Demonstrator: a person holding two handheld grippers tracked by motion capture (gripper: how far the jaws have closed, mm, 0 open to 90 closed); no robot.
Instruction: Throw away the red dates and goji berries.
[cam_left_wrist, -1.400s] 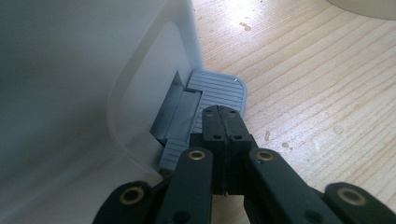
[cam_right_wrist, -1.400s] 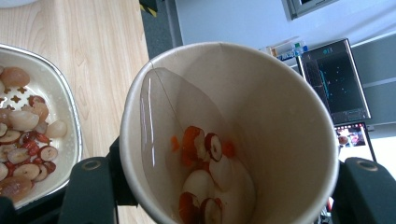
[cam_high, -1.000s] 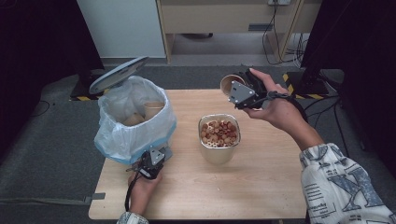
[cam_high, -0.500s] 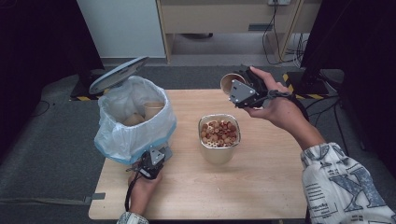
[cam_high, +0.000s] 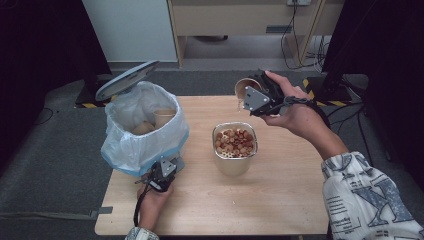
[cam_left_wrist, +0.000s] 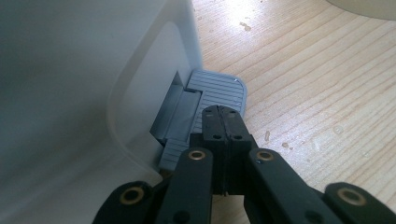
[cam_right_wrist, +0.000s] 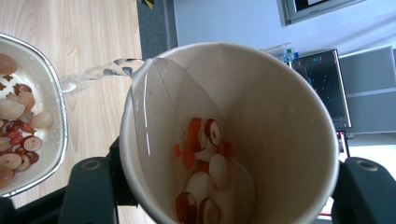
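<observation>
Above the table, paper cup (cam_right_wrist: 233, 135) tipped bowlward.

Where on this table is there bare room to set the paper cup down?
Bare wood lies along the near edge of the table, between the left gripper and the patterned sleeve, and right of the metal container. It is crowded at the left, where the bin stands, and beside the pedal.

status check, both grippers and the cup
Left gripper shut, pressing bin pedal. Right gripper holds paper cup tilted, liquid pouring toward metal container. Nothing blocking.
</observation>
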